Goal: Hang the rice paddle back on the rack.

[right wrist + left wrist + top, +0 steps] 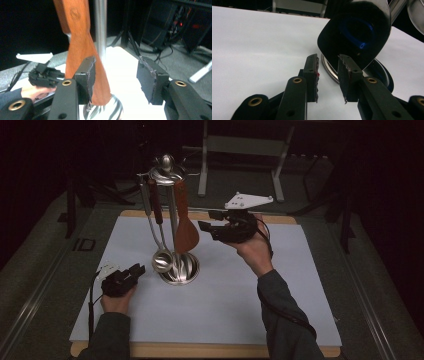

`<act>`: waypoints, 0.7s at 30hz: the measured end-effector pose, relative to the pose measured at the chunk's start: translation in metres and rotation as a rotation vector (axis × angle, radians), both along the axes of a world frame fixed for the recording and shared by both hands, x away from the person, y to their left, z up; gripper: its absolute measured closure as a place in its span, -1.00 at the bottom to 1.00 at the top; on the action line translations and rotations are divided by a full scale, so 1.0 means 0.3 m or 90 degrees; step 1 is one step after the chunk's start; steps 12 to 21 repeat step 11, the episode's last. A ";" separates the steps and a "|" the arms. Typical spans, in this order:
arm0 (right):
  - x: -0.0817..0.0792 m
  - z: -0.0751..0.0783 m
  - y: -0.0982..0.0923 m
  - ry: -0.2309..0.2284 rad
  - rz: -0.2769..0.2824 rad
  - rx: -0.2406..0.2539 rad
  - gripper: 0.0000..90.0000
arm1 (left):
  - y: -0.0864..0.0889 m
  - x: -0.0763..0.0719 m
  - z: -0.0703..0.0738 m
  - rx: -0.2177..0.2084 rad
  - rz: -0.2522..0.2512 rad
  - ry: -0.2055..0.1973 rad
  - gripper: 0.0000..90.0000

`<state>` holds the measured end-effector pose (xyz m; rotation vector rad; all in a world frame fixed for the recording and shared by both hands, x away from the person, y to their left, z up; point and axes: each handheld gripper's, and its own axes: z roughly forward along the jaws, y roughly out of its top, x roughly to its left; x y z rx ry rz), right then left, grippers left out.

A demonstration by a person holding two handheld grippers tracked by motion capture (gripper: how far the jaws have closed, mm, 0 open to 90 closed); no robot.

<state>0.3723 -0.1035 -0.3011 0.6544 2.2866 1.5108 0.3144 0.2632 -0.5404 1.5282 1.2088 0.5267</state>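
Note:
A metal utensil stand (171, 220) rises from a round shiny base (181, 269) on the white board. A steel ladle (162, 260) and a wooden spatula (186, 236) hang from its top ring. My left gripper (137, 270) rests low on the board just left of the base, open, with nothing between its jaws. In the left gripper view the gripper (328, 58) points at the dark ladle bowl (354, 37) and the base rim (329, 71). My right gripper (205, 222) is held up just right of the spatula, open. In the right gripper view the spatula blade (82, 47) hangs beyond its left finger (86, 75), unpinched.
The white board (225, 290) lies on a wooden panel over a dark table. A metal frame (240, 150) stands behind the table. The stand's pole (100, 27) rises behind the spatula. Dark equipment and cables (170, 32) lie on the floor beyond.

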 end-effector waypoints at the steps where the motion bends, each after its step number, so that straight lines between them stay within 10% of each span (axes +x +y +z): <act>1: 0.005 -0.006 -0.006 0.005 -0.005 -0.004 0.09 | 0.000 0.000 0.000 0.000 0.000 0.000 0.55; 21: 0.038 -0.071 -0.074 0.047 -0.033 -0.032 0.05 | 0.002 0.001 0.000 -0.001 0.002 0.000 0.54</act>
